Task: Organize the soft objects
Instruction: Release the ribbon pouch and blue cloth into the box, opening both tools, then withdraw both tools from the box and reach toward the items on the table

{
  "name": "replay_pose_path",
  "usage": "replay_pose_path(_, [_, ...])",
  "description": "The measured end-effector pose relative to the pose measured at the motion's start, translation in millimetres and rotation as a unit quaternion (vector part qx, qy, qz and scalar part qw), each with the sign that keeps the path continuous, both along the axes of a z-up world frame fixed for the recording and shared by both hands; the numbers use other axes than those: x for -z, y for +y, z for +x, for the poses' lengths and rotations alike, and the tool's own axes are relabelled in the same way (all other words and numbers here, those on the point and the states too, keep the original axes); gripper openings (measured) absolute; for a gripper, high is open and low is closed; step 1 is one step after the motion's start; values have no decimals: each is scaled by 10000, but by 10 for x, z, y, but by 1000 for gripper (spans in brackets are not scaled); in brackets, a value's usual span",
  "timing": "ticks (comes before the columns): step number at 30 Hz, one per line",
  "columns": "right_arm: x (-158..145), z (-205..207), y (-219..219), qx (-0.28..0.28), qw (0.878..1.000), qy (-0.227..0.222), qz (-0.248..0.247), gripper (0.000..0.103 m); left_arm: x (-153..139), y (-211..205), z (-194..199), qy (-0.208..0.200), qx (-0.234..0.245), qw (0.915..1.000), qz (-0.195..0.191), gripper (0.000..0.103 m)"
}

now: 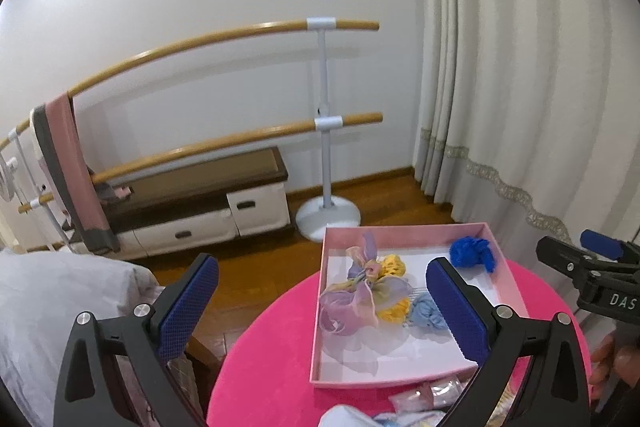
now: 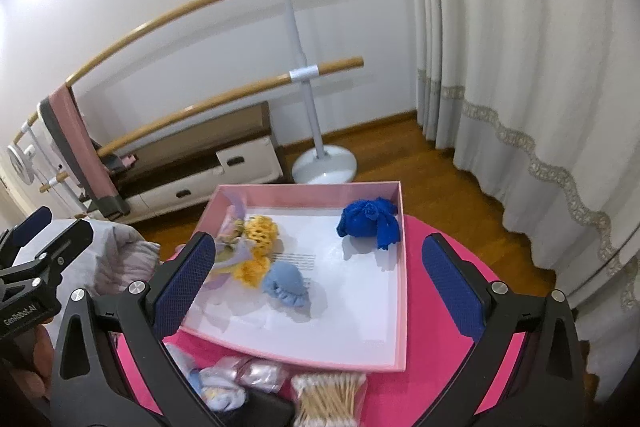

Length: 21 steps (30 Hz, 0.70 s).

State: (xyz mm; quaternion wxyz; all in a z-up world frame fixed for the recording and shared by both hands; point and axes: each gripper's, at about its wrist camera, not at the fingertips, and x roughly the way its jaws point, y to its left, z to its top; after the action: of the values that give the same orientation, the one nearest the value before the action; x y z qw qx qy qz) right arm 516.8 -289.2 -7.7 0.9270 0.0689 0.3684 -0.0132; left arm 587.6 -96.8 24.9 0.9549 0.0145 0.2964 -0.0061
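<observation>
"DAS" on right gripper [image 1: 600, 267]; "GenRobot.AI" on left gripper [image 2: 30, 251].

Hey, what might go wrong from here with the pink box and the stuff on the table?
1. The pink box sits by the round pink table's far edge; a nudge could tip it off.
2. The cotton swabs lie close under the open right gripper and could scatter.
3. The sheer bow may snag neighbouring scrunchies.
</observation>
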Motion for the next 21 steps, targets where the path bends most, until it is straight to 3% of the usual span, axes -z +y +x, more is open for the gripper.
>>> replay_pose_path(8, [-367,-681,199,-46,9987,-505,-93,103,-130,25,-778,-418,69,9991,-44,103])
replay_pose_path(21, [-571,-1520,239,105,9951,-950,-243,103,-78,84,-1800,-701,224,9972,-151,103])
